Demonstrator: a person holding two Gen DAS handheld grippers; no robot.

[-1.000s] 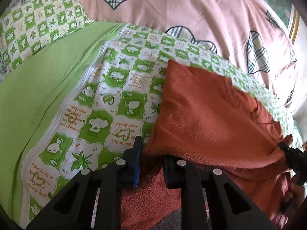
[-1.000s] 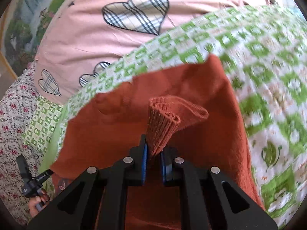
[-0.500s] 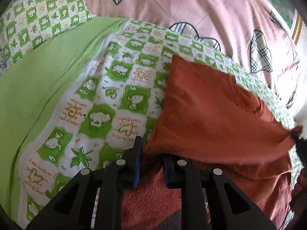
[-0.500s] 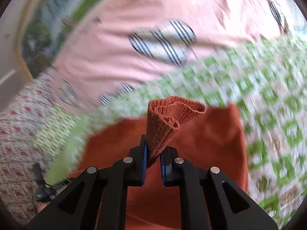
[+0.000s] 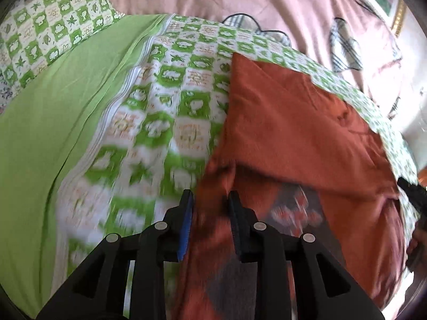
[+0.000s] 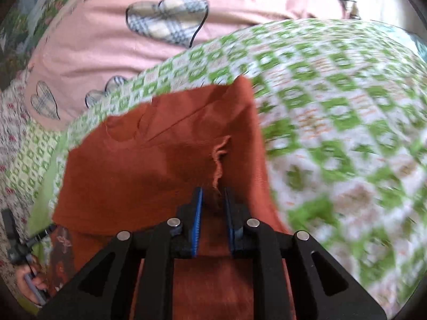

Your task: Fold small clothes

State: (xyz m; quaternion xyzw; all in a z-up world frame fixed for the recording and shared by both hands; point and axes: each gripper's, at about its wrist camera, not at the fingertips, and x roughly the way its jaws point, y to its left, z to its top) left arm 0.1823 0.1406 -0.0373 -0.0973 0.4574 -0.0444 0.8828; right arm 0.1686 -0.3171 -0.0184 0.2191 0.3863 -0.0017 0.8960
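A rust-orange knitted garment (image 5: 299,133) lies folded over on the green-and-white checked bed sheet (image 5: 165,112); a dark printed panel (image 5: 296,208) shows under its folded flap. My left gripper (image 5: 210,200) has its jaws parted over the garment's near left edge, cloth lying between them. In the right wrist view the garment (image 6: 149,165) fills the middle. My right gripper (image 6: 212,196) has its jaws parted a little, with a ribbed cuff (image 6: 220,157) lying loose just ahead of them.
A pink quilt with plaid hearts (image 5: 240,5) lies along the far side, also in the right wrist view (image 6: 165,21). A plain green sheet (image 5: 48,112) and a checked pillow (image 5: 53,26) lie to the left. The other hand-held gripper (image 6: 18,250) shows at the lower left.
Both grippers' jaws have opened. The ribbed cuff that the right gripper held upright has dropped onto the garment. The left gripper has pulled back and the flap lies flatter.
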